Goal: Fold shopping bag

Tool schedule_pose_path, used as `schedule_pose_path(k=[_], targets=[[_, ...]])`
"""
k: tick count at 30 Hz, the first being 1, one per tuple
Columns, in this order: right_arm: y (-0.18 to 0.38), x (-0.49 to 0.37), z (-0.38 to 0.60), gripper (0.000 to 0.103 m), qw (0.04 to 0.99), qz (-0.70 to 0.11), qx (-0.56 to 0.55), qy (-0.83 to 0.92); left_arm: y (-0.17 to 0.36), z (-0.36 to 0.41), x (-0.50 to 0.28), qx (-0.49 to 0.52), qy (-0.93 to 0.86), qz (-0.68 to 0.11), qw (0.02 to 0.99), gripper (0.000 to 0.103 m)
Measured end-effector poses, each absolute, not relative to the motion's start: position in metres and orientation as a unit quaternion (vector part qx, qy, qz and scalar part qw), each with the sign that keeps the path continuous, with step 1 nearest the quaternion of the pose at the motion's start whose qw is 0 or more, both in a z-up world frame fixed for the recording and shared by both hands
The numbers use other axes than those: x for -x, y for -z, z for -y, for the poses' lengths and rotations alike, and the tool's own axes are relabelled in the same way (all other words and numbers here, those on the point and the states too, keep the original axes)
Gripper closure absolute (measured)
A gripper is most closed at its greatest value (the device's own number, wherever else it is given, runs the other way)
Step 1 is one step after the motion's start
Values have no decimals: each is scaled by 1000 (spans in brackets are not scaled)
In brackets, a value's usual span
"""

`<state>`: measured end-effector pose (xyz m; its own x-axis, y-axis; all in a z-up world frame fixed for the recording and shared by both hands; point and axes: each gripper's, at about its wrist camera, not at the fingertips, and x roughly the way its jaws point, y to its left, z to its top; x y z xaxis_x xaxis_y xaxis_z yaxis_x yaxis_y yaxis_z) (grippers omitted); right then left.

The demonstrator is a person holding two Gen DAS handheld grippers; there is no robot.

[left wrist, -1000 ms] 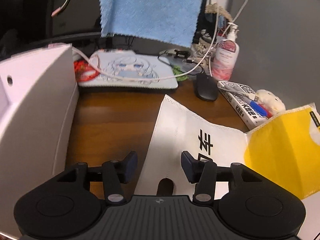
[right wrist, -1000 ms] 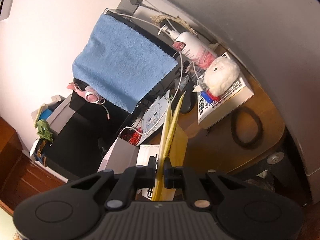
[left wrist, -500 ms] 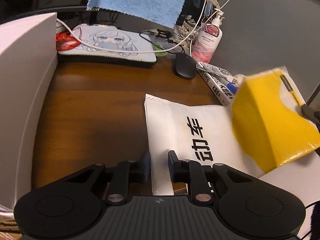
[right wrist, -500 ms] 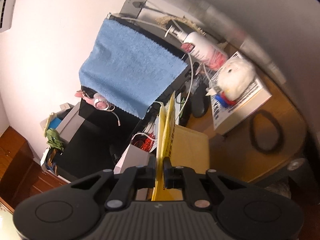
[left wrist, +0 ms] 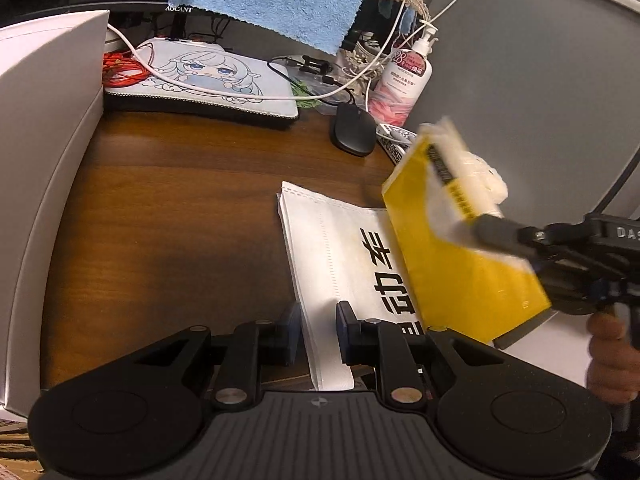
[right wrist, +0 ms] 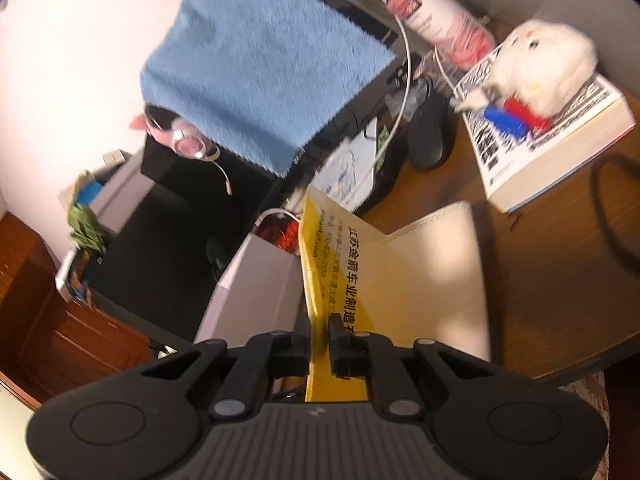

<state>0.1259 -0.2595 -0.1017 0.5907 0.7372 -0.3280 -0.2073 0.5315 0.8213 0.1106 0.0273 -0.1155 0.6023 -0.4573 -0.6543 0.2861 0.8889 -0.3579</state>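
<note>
The shopping bag is white with black characters and lies flat on the brown desk. My left gripper is shut on the bag's near left edge, which fills the gap between the fingers. The bag's yellow end is lifted and tilted over the white part. My right gripper comes in from the right and pinches that end. In the right wrist view the right gripper is shut on the yellow panel, and a pale panel spreads out to its right.
A tall white box walls the desk's left side. At the back are an illustrated pad, a black mouse, a pump bottle and cables. A book with a plush toy lies to the right. A hand holds the right gripper.
My left gripper went from open to shut on the bag's left edge. The right gripper carried the yellow end up and leftward over the white part.
</note>
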Motion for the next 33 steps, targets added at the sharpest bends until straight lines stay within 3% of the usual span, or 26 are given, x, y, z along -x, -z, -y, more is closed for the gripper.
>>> schedule_pose_path(k=[4,8,11,13,17,20,24,33], targets=[[110,-129,245,86,798,-348,-387,-303,116,-27,-110,113,213,-395,887,84],[115,-130,234,62,793,-346,-394,-310,116,-25,-109,110,215,-394,887,84],[120,-132,229,51,784,-350,-402,-319,116,-26,-109,112,216,-395,886,84],[122,-132,228,51,782,-352,-404,-317,116,-26,-109,114,215,-396,886,84],[126,-132,228,54,786,-362,-398,-305,115,-27,-109,115,212,-394,887,84],[125,-130,225,73,806,-369,-363,-286,111,-29,-106,116,210,-386,891,84],[121,-126,215,84,841,-374,-295,-257,99,-36,-102,112,196,-365,903,84],[121,-120,202,99,862,-385,-229,-237,84,-23,-102,108,218,-343,907,84]])
